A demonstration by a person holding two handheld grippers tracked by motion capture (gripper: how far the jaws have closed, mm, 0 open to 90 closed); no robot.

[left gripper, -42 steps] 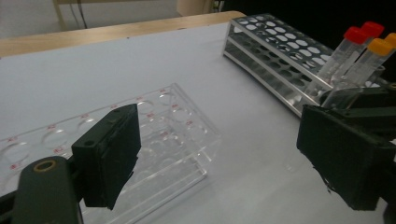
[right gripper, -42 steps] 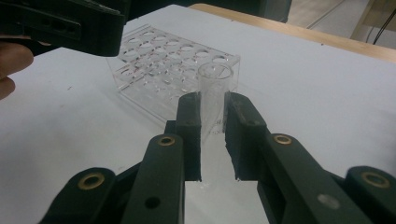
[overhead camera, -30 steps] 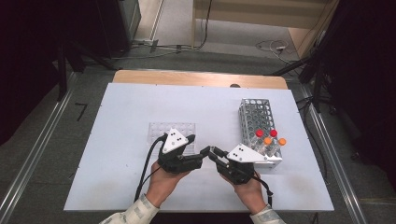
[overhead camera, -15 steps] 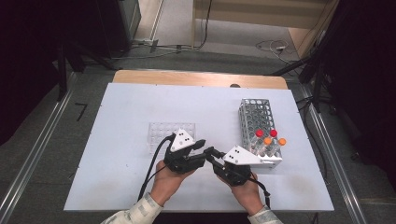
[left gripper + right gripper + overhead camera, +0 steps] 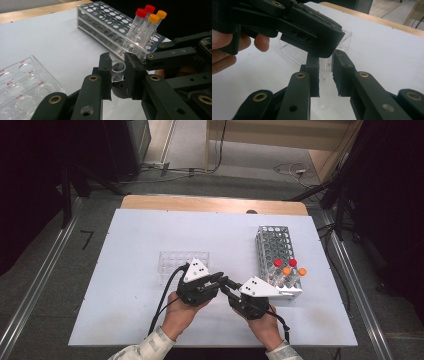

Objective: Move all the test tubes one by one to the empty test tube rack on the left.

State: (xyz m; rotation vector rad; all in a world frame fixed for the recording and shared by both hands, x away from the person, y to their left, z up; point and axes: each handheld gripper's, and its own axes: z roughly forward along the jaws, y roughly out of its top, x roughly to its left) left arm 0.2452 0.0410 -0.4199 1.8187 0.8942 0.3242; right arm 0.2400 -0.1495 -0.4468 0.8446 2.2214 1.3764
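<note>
Left tongs [image 5: 117, 72] just closed on clear tube [image 5: 117, 71], right tongs [image 5: 325, 75] clamping its body

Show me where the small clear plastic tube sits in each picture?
High view: lower centre, where left gripper meets right gripper; too small to make out.
Left gripper view: clear plastic tube, centre; its jaws have just been closing on it.
Right gripper view: centre, between its jaws.
Shared landmark: clear plastic well plate.
</note>
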